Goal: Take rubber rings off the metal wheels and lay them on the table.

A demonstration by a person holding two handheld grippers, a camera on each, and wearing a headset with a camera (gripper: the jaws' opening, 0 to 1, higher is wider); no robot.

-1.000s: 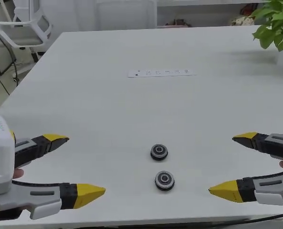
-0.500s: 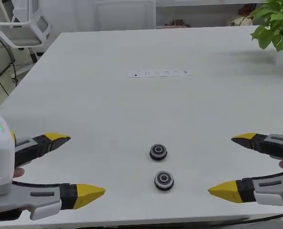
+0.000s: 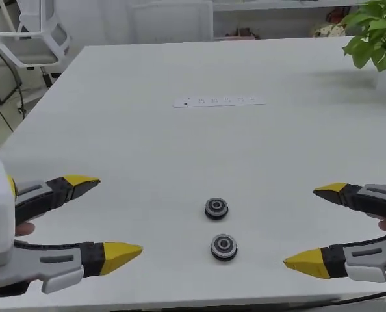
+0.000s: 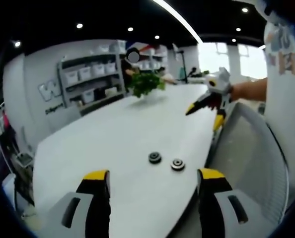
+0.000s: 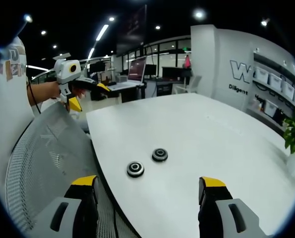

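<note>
Two small metal wheels with black rubber rings lie on the white table near its front edge, the farther wheel (image 3: 216, 208) just behind the nearer wheel (image 3: 223, 247). The same pair appears in the left gripper view as farther wheel (image 4: 155, 157) and nearer wheel (image 4: 177, 164), and in the right gripper view as farther wheel (image 5: 160, 154) and nearer wheel (image 5: 135, 169). My left gripper (image 3: 108, 214) is open at the front left, holding nothing. My right gripper (image 3: 308, 226) is open at the front right, also holding nothing. Both stand well off to the sides of the wheels.
A white power strip (image 3: 219, 101) lies flat near the table's middle. A green plant (image 3: 372, 32) stands at the far right corner. A white office chair (image 3: 30, 39) is past the far left corner. The table's front edge (image 3: 199, 304) runs just below the wheels.
The left gripper has shifted slightly to the right; the wheels and the right gripper stay where they were.
</note>
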